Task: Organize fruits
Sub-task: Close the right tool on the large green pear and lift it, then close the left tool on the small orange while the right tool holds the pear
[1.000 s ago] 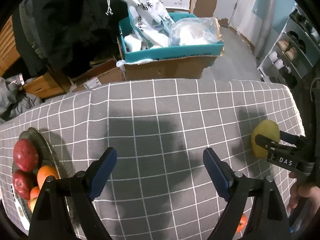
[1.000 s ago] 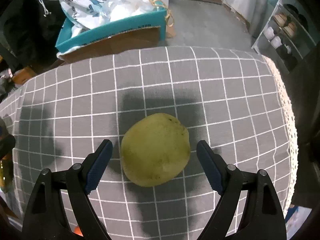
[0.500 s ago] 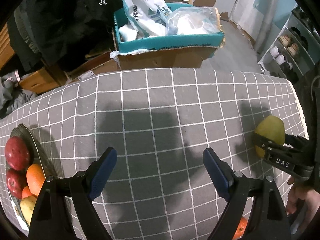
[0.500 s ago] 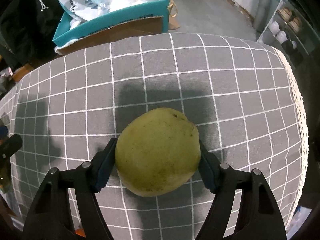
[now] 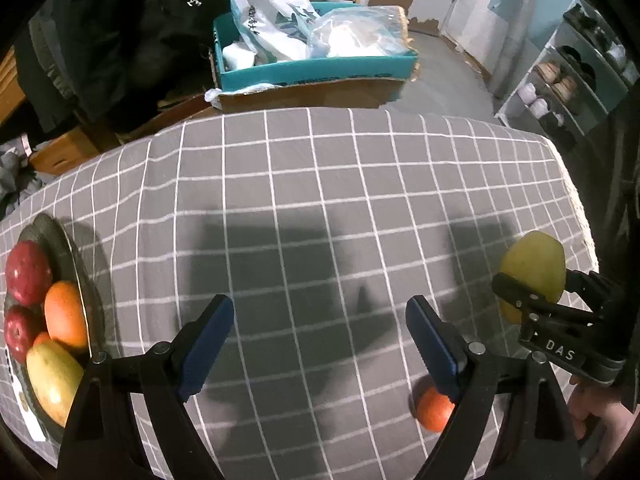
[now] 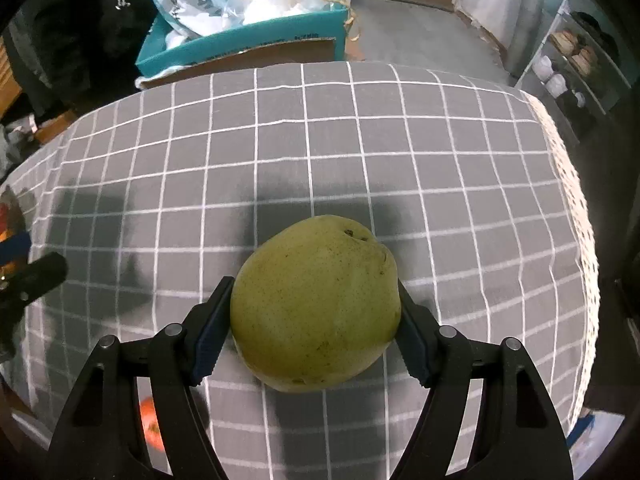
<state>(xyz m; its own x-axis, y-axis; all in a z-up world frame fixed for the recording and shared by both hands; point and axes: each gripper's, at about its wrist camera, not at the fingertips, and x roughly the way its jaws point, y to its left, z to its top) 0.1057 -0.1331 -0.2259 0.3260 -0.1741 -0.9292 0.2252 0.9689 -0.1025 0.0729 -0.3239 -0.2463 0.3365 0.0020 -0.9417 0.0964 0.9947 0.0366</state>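
A green-yellow pear (image 6: 316,304) sits between the blue pads of my right gripper (image 6: 313,286), which is shut on it just above the grey checked tablecloth (image 6: 360,160). The left wrist view shows the same pear (image 5: 534,268) at the right edge, in the right gripper (image 5: 532,292). My left gripper (image 5: 319,302) is open over bare cloth with nothing between its fingers. At the left, a dark plate (image 5: 76,256) holds two red apples (image 5: 28,266), an orange (image 5: 66,314) and a mango (image 5: 52,376). Another orange (image 5: 434,408) lies on the cloth by the left gripper's right finger.
Beyond the table's far edge stands a teal box (image 5: 316,68) full of plastic bags, on cardboard. A shoe rack (image 5: 568,80) stands at the right. The cloth's lace edge (image 6: 584,240) drops off at the right. A hand (image 5: 596,412) holds the right gripper.
My right gripper has shut on the pear, which lay loose between open jaws a second ago. The left gripper's view has slid slightly, and the orange on the cloth shows more.
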